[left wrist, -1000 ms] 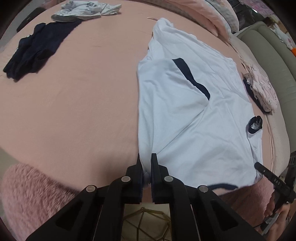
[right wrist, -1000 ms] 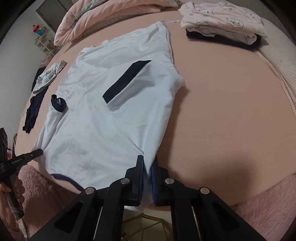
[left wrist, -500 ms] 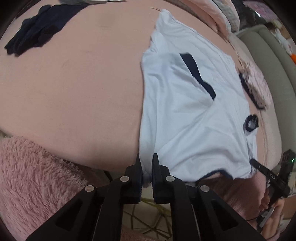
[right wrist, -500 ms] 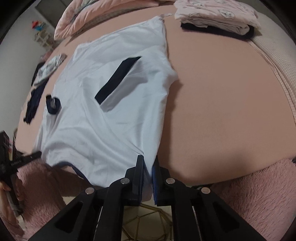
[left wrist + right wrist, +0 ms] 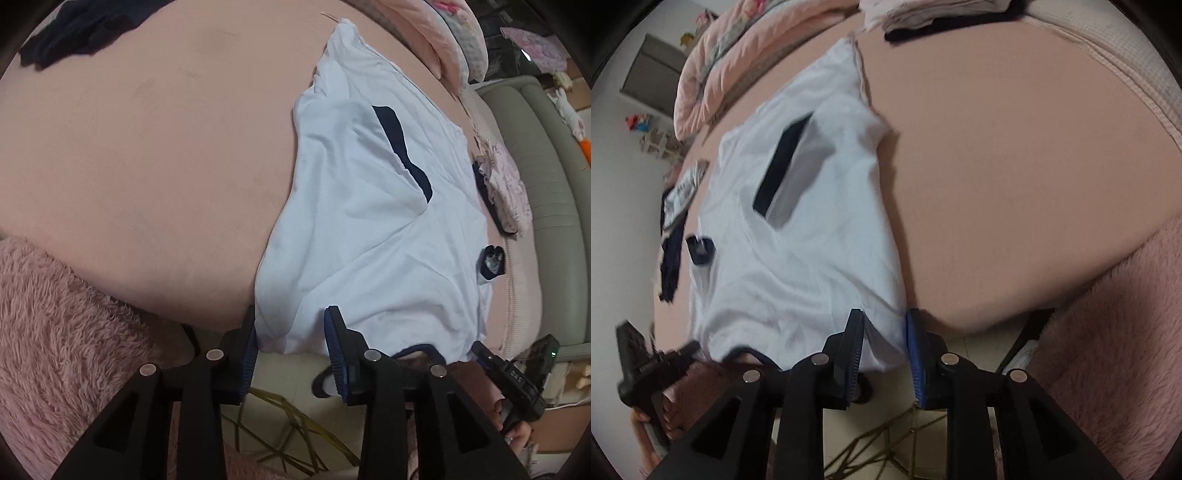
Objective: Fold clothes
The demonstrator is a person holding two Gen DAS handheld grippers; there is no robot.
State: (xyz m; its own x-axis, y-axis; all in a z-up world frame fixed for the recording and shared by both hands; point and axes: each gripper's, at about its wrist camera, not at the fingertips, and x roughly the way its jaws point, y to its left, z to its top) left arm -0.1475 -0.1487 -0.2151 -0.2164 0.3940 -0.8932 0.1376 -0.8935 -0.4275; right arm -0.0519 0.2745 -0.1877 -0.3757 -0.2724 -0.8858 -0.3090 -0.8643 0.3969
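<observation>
On the dark clothes (image 5: 74, 27) lying at the bed's far left edge no writing shows, and the lens rim cuts them off. The pink sheet (image 5: 147, 147) stretches bare beside them, with a fluffy pink blanket (image 5: 55, 332) over the near edge. The left gripper (image 5: 291, 332) has its jaws spread apart, and the hem corner of the white shirt (image 5: 369, 229) lies loose between them at the bed's near edge. The shirt lies flat along the bed, one navy-trimmed sleeve (image 5: 402, 147) folded onto its body. A folded patterned stack (image 5: 509, 192) sits toward the right edge, by a grey padded headboard (image 5: 546, 155). Small letters on the other tool's body (image 5: 513, 376) are too blurred to read, perhaps three characters. In the right wrist view, the right gripper (image 5: 884, 339) is likewise spread wide around the shirt's (image 5: 798, 229) other hem corner; motion blur softens this view. Quilts (image 5: 713, 74) pile at the far edge.
</observation>
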